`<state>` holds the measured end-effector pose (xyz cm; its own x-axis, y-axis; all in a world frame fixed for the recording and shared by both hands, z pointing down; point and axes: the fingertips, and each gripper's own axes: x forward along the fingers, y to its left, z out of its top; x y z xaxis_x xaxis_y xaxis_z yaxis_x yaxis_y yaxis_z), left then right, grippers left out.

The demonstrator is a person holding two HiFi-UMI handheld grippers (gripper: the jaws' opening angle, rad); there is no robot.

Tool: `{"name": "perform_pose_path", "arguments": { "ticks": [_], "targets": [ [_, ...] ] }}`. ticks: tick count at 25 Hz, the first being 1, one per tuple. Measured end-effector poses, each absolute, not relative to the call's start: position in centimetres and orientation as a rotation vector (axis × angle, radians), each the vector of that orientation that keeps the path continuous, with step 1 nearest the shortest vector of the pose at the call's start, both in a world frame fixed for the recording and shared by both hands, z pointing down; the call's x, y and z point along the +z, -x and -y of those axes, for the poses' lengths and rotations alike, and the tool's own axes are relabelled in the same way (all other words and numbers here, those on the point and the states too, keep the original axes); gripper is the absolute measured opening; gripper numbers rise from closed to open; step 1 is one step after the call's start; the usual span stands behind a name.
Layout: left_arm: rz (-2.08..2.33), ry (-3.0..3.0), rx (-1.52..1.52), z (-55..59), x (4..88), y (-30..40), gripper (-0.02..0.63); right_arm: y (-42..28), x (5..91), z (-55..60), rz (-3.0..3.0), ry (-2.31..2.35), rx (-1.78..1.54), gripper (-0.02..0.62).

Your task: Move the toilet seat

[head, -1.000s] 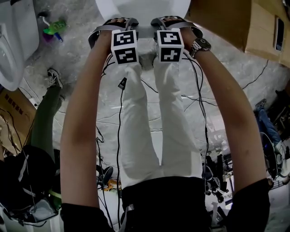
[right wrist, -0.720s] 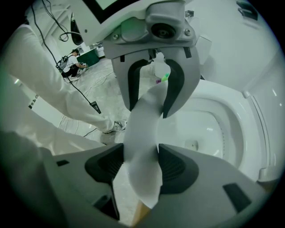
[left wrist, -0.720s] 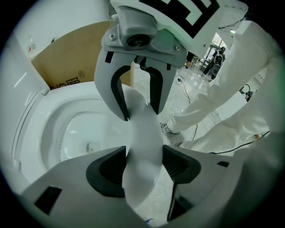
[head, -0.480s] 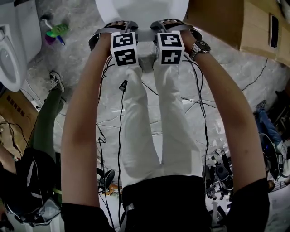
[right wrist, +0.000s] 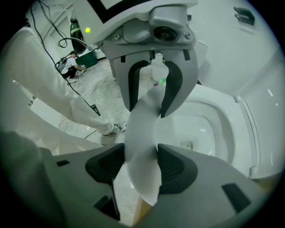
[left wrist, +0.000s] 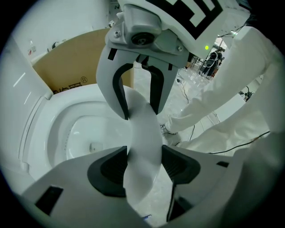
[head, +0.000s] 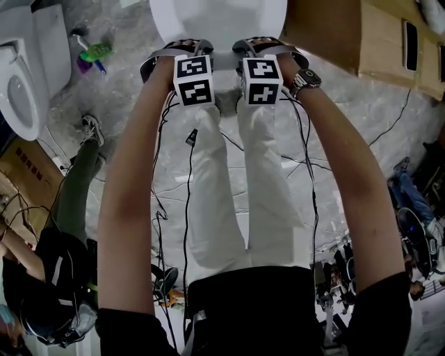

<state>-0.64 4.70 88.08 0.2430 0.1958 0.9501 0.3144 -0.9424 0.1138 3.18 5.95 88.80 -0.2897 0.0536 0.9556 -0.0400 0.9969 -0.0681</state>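
The white toilet [head: 219,19] stands at the top of the head view, right in front of the person's legs. Both grippers hold the front rim of its toilet seat [left wrist: 143,133], side by side. My left gripper [left wrist: 143,167] is shut on the rim, which runs edge-on between its pads. My right gripper [right wrist: 141,165] is shut on the same toilet seat [right wrist: 142,129] just beside it. Each gripper view shows the other gripper clamped further along the rim. The open bowl [left wrist: 75,133] lies beyond the seat, and the bowl [right wrist: 205,129] also shows at the right of the right gripper view.
A second toilet [head: 21,83] stands at the far left, with a green and purple brush [head: 90,54] near it. A cardboard box [head: 320,28] and a wooden panel [head: 386,42] flank the toilet's right. Cables [head: 174,188] cross the floor. Another person [head: 69,201] sits at the left.
The head view has shifted a little. Both grippers keep their hold on the seat's front rim, and the marker cubes sit slightly lower in the picture.
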Motion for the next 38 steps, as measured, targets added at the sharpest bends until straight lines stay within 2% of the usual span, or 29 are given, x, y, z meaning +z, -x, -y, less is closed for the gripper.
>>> {"name": "perform_pose_path", "arguments": {
  "ticks": [24,38],
  "targets": [
    [0.442,2.395,-1.703,-4.4,82.9,1.5,0.216,-2.9,83.7,-6.0,1.858,-0.075,-0.053,0.187],
    [0.381,2.259,-1.586,-4.3,82.3,2.1,0.209,-2.8,82.6,-5.7,1.847,-0.063,-0.044,0.183]
  ]
}}
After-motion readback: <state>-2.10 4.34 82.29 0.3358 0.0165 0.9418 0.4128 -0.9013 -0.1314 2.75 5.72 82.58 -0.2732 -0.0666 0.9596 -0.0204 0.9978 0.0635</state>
